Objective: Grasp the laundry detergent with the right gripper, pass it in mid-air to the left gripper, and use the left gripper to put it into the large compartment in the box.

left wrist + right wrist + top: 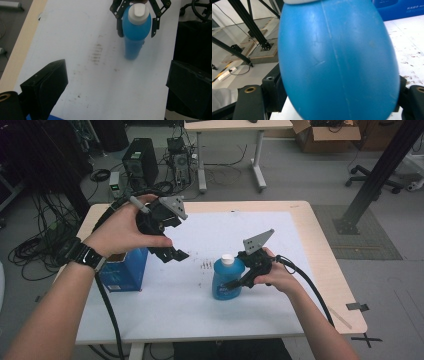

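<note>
Near the table's (300, 220) right front stood a blue bottle (226, 282), white-capped, upright. Smooth rounded plastic: probably light, slippery, slightly yielding; best gripped at the wide shoulder. Right gripper (239, 281) straddled that shoulder, jaws against both sides, apparently clamped. Left gripper (172, 254) hovered wide open, empty, beside a blue box (125, 272).

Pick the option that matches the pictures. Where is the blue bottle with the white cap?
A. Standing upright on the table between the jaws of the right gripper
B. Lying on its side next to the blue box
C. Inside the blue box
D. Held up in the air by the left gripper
A: the blue bottle stands upright on the table, with the right gripper closing its jaws around both sides of it.
</note>
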### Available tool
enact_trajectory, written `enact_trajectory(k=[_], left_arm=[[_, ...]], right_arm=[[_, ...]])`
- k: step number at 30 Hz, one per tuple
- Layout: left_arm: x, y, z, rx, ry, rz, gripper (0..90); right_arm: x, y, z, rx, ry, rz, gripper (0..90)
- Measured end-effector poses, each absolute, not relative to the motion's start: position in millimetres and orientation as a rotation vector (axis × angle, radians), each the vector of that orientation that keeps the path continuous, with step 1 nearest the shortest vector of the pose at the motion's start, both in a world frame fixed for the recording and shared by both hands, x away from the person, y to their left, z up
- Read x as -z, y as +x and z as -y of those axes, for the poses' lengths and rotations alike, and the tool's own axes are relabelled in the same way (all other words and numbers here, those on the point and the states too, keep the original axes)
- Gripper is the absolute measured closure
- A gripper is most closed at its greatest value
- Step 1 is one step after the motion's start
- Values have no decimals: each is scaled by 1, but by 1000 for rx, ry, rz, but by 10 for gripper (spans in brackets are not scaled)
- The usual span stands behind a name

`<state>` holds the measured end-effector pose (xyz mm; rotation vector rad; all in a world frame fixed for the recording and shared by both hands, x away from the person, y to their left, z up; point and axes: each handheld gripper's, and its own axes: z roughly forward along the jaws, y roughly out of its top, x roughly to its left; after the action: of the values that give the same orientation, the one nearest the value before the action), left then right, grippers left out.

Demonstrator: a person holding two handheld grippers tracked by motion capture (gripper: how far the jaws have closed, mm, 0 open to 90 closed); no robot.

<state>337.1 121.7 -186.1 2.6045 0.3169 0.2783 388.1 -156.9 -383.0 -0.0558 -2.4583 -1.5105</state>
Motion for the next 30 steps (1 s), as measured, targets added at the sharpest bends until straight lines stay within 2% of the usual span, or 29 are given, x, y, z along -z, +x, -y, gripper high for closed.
enact_trajectory(k=[30], left_arm=[[185,337,-121,-278,2603,-304,40]], right_arm=[[384,389,160,1535,-70,2465,340]])
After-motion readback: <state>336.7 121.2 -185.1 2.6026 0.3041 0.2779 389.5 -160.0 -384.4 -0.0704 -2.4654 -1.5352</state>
